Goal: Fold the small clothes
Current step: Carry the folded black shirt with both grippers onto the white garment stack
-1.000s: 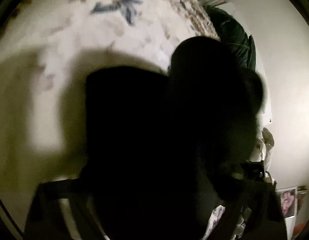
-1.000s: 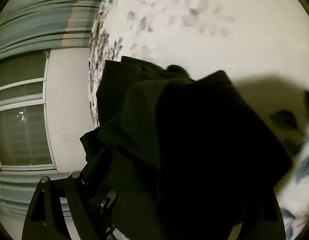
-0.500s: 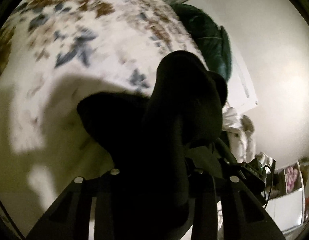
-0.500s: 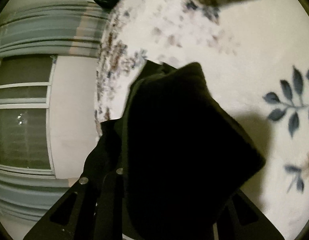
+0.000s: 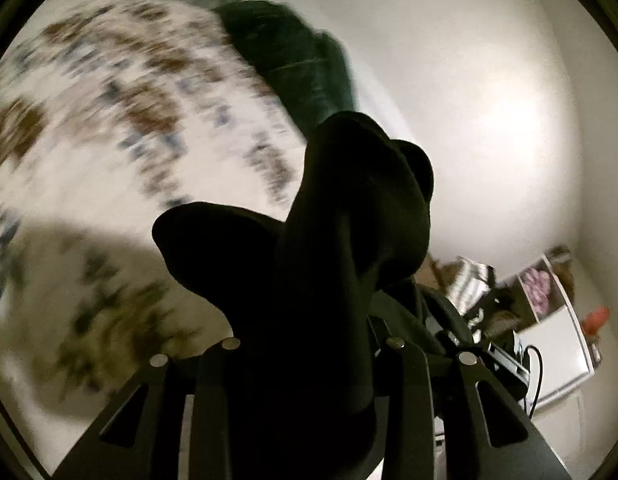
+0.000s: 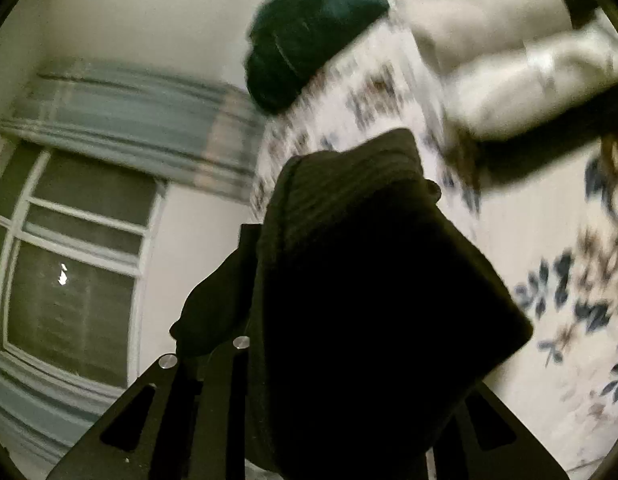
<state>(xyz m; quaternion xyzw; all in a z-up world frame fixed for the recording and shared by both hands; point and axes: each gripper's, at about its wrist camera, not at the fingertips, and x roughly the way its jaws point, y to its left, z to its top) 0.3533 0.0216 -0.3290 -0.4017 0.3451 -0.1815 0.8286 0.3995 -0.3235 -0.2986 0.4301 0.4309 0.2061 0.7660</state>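
no readable text, labels, brands or numbers in either view; the frames are dark and motion-blurred.

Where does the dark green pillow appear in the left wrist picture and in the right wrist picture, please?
Left wrist view: the dark green pillow is at upper centre, above the black garment, at the edge of the floral bedspread.
Right wrist view: the pillow is at top centre, again above the black cloth.
Shared landmark: the floral bedspread, which the pillow borders in both views.
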